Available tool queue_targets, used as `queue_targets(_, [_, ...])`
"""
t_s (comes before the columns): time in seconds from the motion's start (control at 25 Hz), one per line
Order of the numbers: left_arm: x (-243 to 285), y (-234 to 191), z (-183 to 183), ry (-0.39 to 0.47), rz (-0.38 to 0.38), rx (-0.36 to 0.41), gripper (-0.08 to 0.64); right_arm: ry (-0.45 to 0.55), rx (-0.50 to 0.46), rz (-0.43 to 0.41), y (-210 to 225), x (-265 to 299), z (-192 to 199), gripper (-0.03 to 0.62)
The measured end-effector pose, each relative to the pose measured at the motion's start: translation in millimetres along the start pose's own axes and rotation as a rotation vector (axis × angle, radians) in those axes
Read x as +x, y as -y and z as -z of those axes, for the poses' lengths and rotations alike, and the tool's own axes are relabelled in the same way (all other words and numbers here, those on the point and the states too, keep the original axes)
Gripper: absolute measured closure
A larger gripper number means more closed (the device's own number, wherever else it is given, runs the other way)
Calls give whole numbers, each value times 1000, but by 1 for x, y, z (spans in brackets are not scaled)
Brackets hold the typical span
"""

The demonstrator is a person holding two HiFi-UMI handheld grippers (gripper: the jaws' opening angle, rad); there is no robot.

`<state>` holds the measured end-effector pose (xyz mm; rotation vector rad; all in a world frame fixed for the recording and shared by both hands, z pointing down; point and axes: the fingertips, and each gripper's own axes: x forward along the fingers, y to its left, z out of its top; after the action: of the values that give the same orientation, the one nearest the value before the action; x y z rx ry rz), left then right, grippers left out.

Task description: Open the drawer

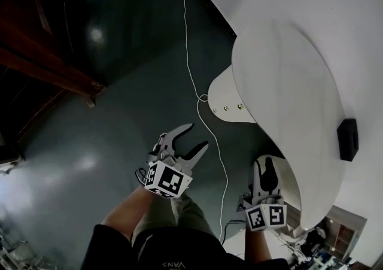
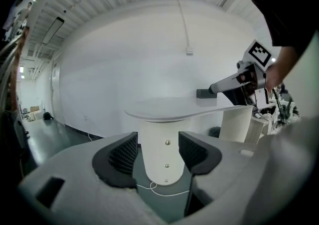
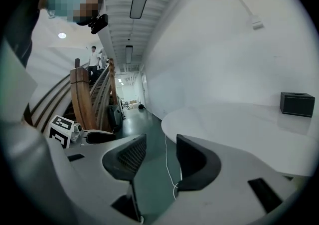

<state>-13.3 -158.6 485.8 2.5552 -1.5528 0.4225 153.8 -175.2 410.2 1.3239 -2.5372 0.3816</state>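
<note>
L gripper (image 1: 197, 135) and R gripper (image 1: 268, 167) both spread, empty, near white table (image 1: 287, 71); no drawer visible, so I'd locate it first, then approach square.

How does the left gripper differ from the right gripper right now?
The left gripper hangs over the dark floor; the right gripper sits beside the white table. The left gripper's jaws stand wider apart than the right gripper's. Both are open and empty.
</note>
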Motion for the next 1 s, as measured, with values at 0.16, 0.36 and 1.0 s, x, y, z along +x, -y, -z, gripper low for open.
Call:
queue_targets(0.16, [44, -3, 14, 15, 60, 11, 310, -17, 15, 45, 11, 20, 11, 402])
queue_targets(0.36, [94, 12, 41, 5, 165, 55, 310, -30, 29, 95, 26, 40, 26, 414])
queue_targets(1.0, [221, 40, 94, 20, 276, 211, 311, 38, 183, 195, 41, 72, 36, 416])
